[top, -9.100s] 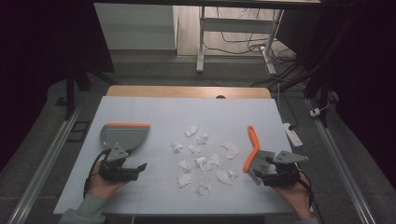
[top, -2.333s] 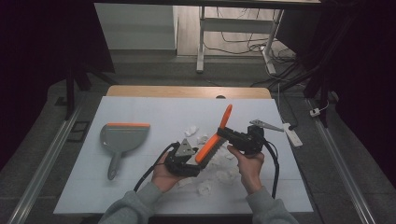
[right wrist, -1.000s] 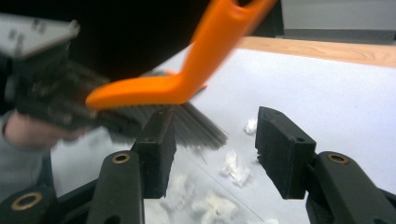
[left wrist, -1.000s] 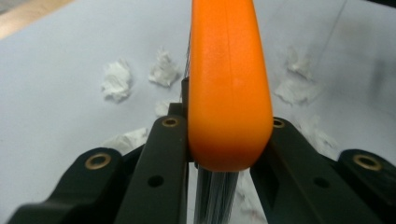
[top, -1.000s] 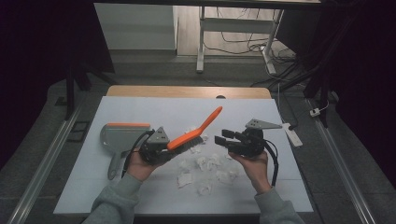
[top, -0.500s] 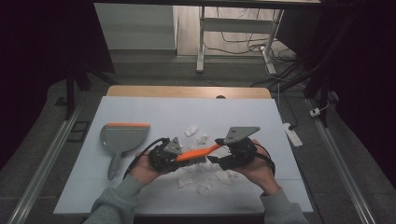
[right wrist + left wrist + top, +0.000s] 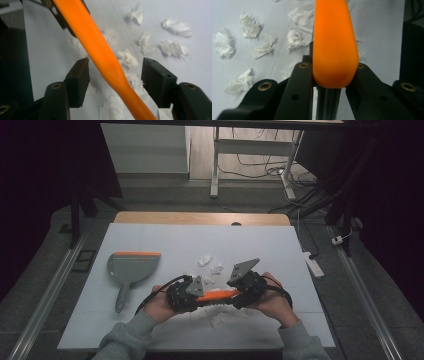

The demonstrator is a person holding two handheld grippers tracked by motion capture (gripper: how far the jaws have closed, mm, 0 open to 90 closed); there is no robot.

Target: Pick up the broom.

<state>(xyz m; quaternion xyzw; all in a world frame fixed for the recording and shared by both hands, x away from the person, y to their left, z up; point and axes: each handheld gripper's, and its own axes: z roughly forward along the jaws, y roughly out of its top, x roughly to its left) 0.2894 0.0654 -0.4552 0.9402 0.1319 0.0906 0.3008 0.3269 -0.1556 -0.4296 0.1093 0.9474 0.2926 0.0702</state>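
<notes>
Item: orange brush handle [image 7: 216, 295], held level over the table [image 7: 280, 250] between your hands. Your left gripper [image 7: 329, 75] clamped its end; your right gripper [image 7: 112, 67] stood apart around it. Crumpled paper scraps [image 7: 204, 260] lay unswept; dustpan [image 7: 131, 268] sat well left, apparently empty.

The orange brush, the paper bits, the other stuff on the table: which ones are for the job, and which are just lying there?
For the job:
- long orange plastic brush, clamped in the left hand-held gripper
- crumpled white paper scraps
- grey plastic dustpan with orange edge

Just lying about:
- white power strip at the table's right edge
- cables on the floor
</notes>
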